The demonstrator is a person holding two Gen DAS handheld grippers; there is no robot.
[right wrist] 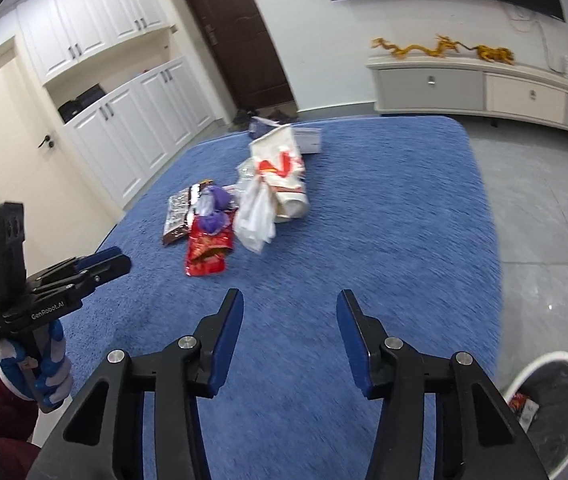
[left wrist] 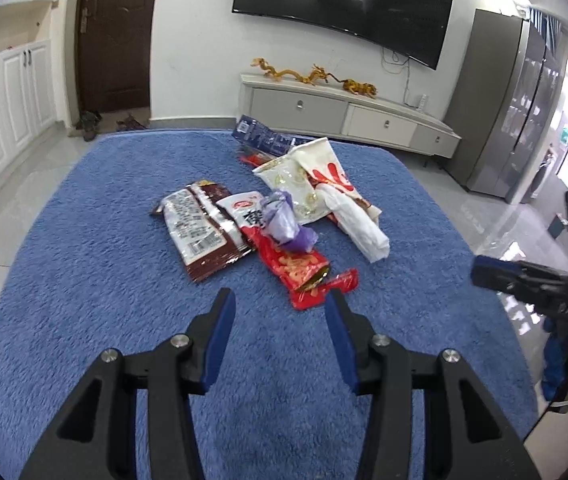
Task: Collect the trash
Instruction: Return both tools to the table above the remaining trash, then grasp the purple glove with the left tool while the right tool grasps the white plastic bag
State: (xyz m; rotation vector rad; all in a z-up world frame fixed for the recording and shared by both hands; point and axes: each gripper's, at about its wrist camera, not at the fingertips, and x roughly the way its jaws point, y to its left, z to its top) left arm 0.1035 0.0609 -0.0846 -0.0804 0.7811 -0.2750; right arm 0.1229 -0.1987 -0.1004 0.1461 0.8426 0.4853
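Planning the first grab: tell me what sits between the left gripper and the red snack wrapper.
Nothing visible. The left gripper is open above bare blue rug, and the red snack wrapper lies just beyond its fingertips, nearest of the pile.

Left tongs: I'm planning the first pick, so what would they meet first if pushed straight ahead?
Probably the red snack wrapper, the nearest piece of the pile on the blue rug. The left tongs are open and empty, and the wrapper's near end lies just beyond their tips, slightly right of centre. Depth is uncertain.
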